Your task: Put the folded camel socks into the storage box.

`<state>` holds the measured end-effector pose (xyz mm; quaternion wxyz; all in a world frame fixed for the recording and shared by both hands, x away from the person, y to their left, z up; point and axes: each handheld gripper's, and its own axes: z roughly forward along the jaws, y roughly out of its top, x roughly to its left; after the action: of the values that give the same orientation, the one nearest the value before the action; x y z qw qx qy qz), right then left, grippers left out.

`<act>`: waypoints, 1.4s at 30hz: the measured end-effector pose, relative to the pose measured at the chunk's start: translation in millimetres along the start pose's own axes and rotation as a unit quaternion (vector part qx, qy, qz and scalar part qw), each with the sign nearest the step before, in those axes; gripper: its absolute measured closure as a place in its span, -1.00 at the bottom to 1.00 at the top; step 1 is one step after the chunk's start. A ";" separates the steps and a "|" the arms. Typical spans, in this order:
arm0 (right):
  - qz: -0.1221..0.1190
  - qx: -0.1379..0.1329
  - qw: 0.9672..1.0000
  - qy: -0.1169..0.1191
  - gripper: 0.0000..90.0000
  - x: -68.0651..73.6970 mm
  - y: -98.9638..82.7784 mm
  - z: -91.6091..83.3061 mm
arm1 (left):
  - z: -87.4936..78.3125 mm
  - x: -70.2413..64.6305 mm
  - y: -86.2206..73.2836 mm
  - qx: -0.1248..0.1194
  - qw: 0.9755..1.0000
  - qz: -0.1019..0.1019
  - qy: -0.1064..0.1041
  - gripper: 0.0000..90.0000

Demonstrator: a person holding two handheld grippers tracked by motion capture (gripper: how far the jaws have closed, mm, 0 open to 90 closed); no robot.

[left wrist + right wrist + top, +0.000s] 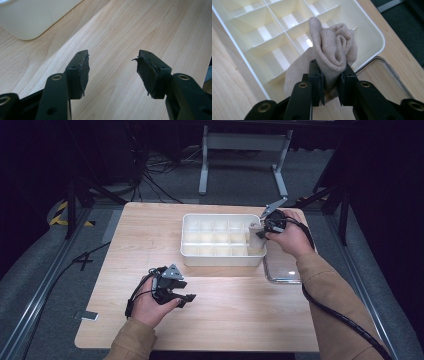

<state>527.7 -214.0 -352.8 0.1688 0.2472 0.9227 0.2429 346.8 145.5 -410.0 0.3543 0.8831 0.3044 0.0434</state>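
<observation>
Two grippers up top: my left gripper (181, 296) idles on the table (150, 230), my right gripper (261, 231) hangs over the white divided tray (220, 261). Left gripper view: jaws wide apart, bare wood between. Right gripper view: jaws clamped on the rolled beige sock (334, 52), above the tray's corner compartment.

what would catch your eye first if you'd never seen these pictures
The rolled beige sock pinched in the right hand-held gripper stands out first, held over the right end of the white divided tray at the far middle of the wooden table. Next comes the left hand-held gripper, jaws apart with nothing between them, near the table's front left. A clear lid lies flat just right of the tray.
</observation>
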 end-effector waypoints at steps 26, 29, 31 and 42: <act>-0.007 0.074 0.997 0.030 0.64 19.8 -14.4 35.9 | -0.1 2.2 -0.8 0.002 1.000 -0.001 0.002 -0.04; -0.007 0.086 0.996 0.032 0.65 23.2 -13.3 38.2 | 0.2 2.2 -0.8 0.003 1.000 0.000 0.003 -0.04; -0.002 0.100 0.994 0.035 0.66 25.4 -13.4 42.4 | 0.1 2.1 -0.8 0.002 1.000 0.000 0.003 -0.04; 0.018 0.123 0.991 0.043 0.68 24.5 -15.4 53.9 | 1.8 2.3 -1.1 0.009 1.000 0.000 0.002 -0.04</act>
<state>525.0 -192.8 -410.2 0.0931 0.2719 0.9474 0.1406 348.6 146.3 -412.4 0.3460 0.8861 0.3055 0.0428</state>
